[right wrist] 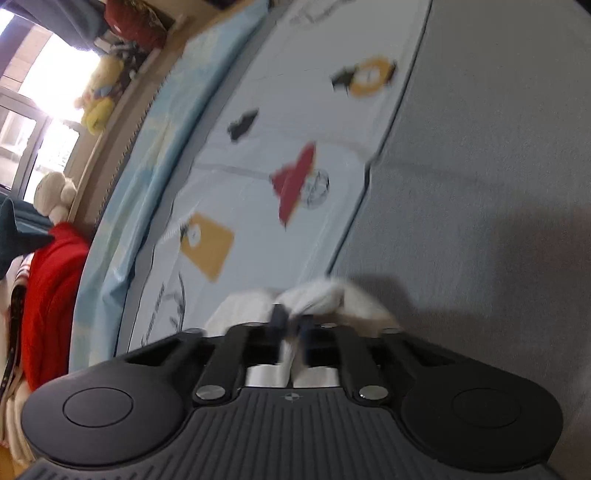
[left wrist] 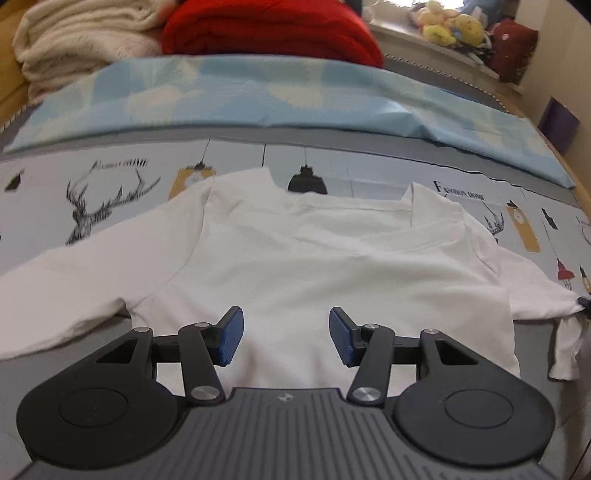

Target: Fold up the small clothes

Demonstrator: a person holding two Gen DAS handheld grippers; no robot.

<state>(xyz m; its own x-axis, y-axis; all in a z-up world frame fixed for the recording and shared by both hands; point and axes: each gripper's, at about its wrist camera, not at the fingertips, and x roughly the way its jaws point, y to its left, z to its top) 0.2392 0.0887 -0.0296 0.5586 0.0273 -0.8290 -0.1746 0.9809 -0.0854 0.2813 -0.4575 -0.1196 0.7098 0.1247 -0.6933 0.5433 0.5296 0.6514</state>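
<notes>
Left wrist view: white shirt [left wrist: 314, 266] spread flat across the centre of the frame on the printed sheet [left wrist: 369, 166], neckline toward the top, one sleeve [left wrist: 62, 288] stretched to the lower left edge, the other running off to the right edge, where a dark tip, seemingly the other gripper's, meets the cuff. No completed fold visible; judged an early stage, with sleeves and body all left to fold. Left gripper [left wrist: 286, 338] at lower centre, over the shirt's lower part; blue pads [left wrist: 232, 336] set wide apart, nothing between them; contact with the cloth not determinable. Red blanket [left wrist: 269, 29] and cream blanket [left wrist: 81, 40] stacked along the top, blue patterned cloth [left wrist: 258, 96] lying just below them. Right wrist view: frame tilted and motion-blurred. Right gripper [right wrist: 291, 325] at lower centre, fingers drawn nearly together on a bunch of white cloth [right wrist: 317, 295], apparently the shirt's sleeve end, pinched and bulging just beyond the tips. Grey bedcover [right wrist: 480, 184] filling the right half, printed sheet across the middle, plush toys [right wrist: 99, 99] by the window at upper left. Likely step in hand: carrying the sleeve in over the body for a first fold.
</notes>
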